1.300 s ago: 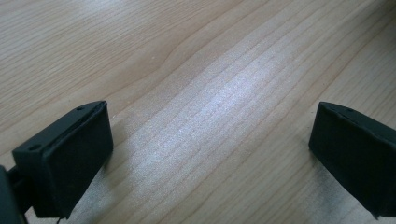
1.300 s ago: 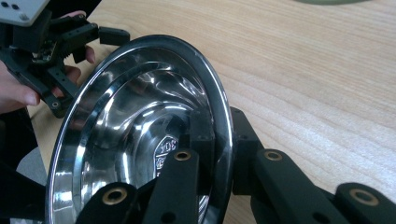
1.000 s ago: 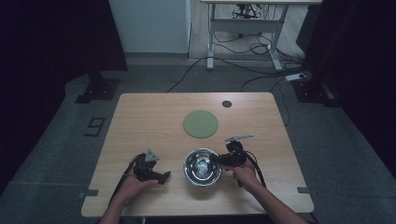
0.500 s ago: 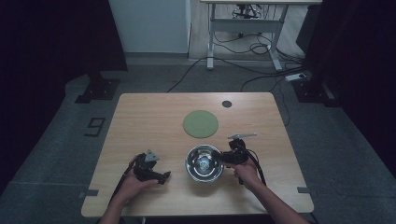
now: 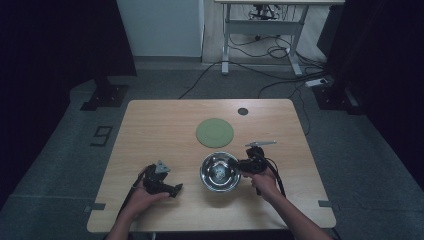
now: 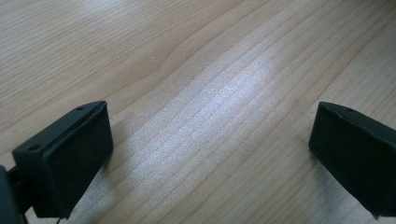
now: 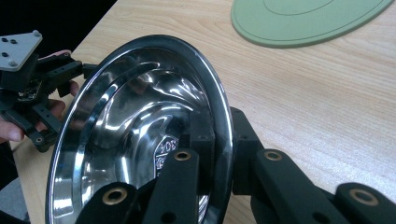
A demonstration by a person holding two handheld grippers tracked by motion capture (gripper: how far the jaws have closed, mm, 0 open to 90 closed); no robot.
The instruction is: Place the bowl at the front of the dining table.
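Vs 1 s ago: bowl (image 5: 220, 171) has shifted only a touch, if at all; right gripper (image 5: 248, 166) has stayed on its rim, left gripper (image 5: 172, 189) hasn't budged. Plate, dot, tool unchanged.

L to R along the table's (image 5: 150, 125) near edge:

Left gripper sits near the front-left corner, jaws wide apart w/ nothing but bare wood between them in the left gripper view (image 6: 210, 140). Idle, hand (image 5: 140, 197) resting on the table.

Bowl, steel, sits at the middle of the front edge, just in front of the green plate (image 5: 214, 132). In the right gripper view it looks tipped, rim (image 7: 219, 107) raised toward the camera.

Right gripper, at the bowl's right side, is clamped on the rim: one jaw inside the wall, one outside.

Further right/back: a small metal tool (image 5: 260, 144) just behind the right gripper; dark dot (image 5: 243, 111) near the back edge.

Step in hand, as I judge it: lift or slide the bowl by its rim, prob. toward the plate. To do it well: keep the clamp firm, steel is slick and thin, one-sided grip lets it swing. Lift slow, keep wrist level, clear the plate's edge before lowering. Left gripper could steady the far rim if it tilts.
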